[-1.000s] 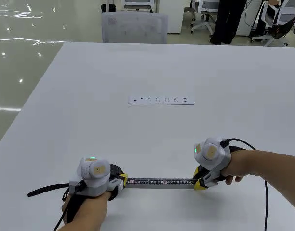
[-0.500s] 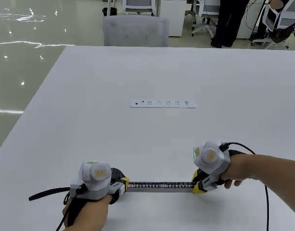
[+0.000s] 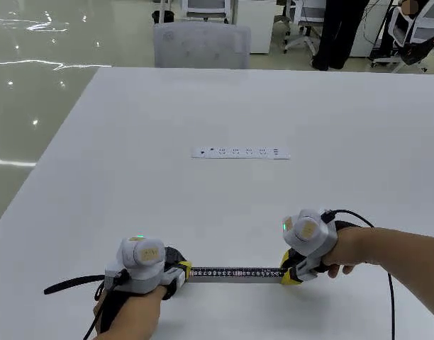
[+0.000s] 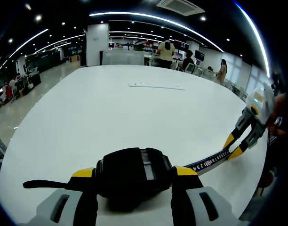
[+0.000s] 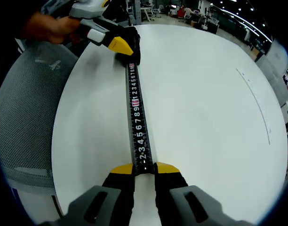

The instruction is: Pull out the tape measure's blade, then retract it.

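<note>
Left gripper (image 3: 178, 272) clamping tape measure (image 4: 131, 176); right gripper (image 5: 144, 168), at 3 o'clock, pinching extended blade (image 5: 136, 108). Pull likely finishing; next, easing blade back.

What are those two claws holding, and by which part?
The left gripper clamps the tape measure by the sides of its black case; the right gripper pinches the free end of the blade.

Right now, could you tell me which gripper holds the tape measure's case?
The left gripper clamps the black case; the right gripper pinches the blade.
</note>
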